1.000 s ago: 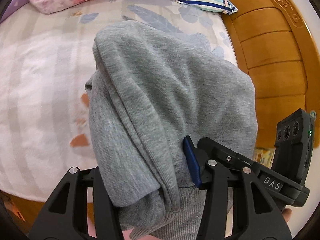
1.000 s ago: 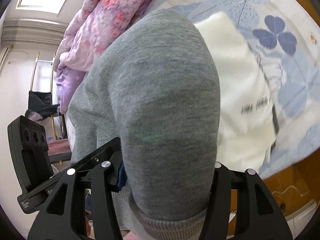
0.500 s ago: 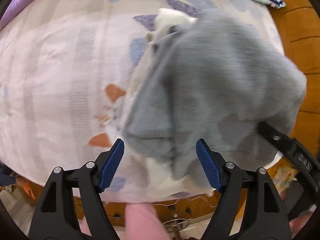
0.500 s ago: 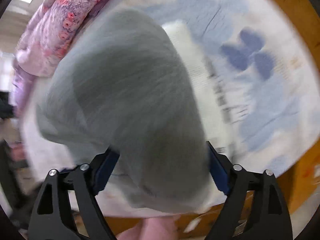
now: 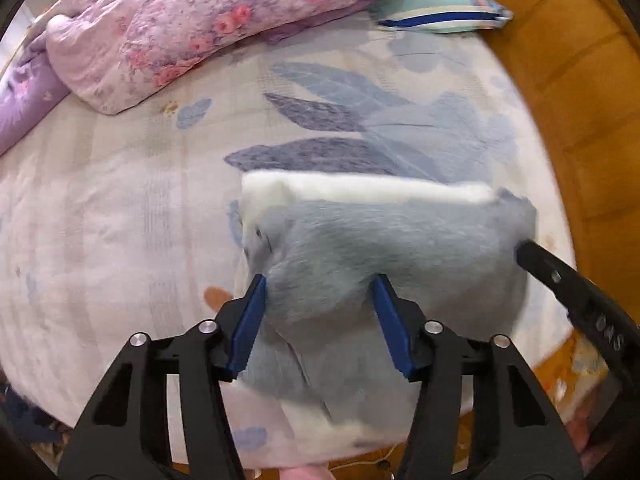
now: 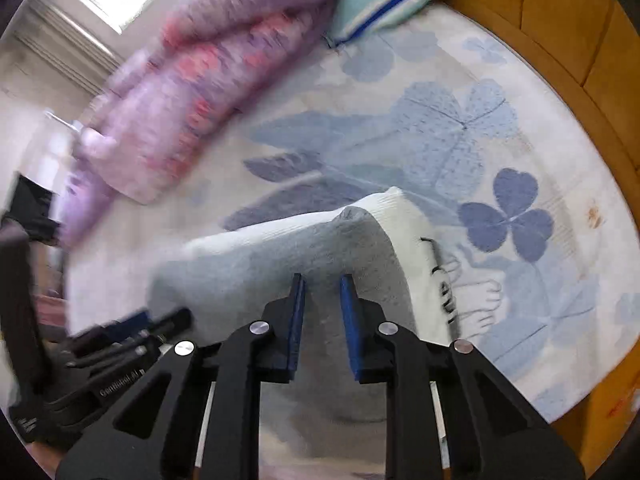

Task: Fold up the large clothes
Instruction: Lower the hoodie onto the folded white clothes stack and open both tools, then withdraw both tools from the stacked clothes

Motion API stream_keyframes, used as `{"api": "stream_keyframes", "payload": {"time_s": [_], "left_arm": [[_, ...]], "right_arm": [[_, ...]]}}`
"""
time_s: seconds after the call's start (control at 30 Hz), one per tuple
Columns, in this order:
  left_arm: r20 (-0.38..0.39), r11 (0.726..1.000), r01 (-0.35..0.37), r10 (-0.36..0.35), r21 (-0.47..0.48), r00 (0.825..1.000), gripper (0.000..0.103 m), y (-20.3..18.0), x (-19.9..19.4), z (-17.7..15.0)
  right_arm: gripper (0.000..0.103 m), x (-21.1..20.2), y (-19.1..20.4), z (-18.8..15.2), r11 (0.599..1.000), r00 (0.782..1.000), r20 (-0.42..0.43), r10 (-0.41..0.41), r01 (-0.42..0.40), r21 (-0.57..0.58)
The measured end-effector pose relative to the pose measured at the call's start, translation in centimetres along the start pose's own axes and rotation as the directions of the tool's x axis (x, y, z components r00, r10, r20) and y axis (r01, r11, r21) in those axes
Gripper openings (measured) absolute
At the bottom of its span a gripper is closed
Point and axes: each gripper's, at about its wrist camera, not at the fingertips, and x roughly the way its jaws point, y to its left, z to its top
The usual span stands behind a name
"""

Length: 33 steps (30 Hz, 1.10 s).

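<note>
Grey sweater (image 5: 392, 264) lies folded on top of a folded white garment (image 5: 360, 190), both on the floral bed sheet (image 5: 120, 208) near the bed's front edge. Left gripper (image 5: 320, 300) released, 2 blue pads spread wide, hovering over the sweater's near part. Right gripper (image 6: 322, 292) has its pads apart with a narrow gap, nothing between them, sweater (image 6: 280, 264) just beyond. Pink floral quilt (image 5: 180, 20) bunched at the far side, striped pillow (image 5: 440, 12) beside it. Wooden headboard (image 5: 580, 100) along the right. Both views motion-blurred.
</note>
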Motion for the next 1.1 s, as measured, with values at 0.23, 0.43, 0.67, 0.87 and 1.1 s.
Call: {"api": "stream_keyframes", "payload": {"time_s": [0.23, 0.43, 0.67, 0.87, 1.1], "left_arm": [[-0.061, 1.0, -0.024, 0.024, -0.006, 0.998, 0.047, 0.0, 5.1, 3.8], [-0.099, 0.998, 0.057, -0.054, 0.03, 0.994, 0.048, 0.7, 1.4, -0.8], [-0.255, 0.99, 0.101, -0.072, 0.101, 0.964, 0.047, -0.1, 6.5, -9.8], [-0.244, 0.986, 0.119, -0.087, 0.118, 0.966, 0.056, 0.5, 4.9, -11.4], [-0.09, 0.982, 0.052, -0.036, 0.181, 0.995, 0.073, 2.1, -1.5, -10.5]], "right_arm": [[0.019, 3.1, 0.9, 2.3, 0.997, 0.997, -0.031, -0.069, 0.07, 0.012], [0.02, 0.2, -1.2, -2.4, 0.997, 0.996, -0.081, -0.021, 0.027, 0.075], [0.016, 2.6, -4.4, -11.4, 0.983, 0.981, -0.18, -0.07, 0.098, 0.153], [0.019, 3.1, -4.7, -15.3, 0.971, 0.943, -0.33, -0.041, 0.115, 0.209], [0.03, -2.1, -1.5, -14.9, 0.98, 0.969, -0.23, -0.089, 0.126, 0.153]]}}
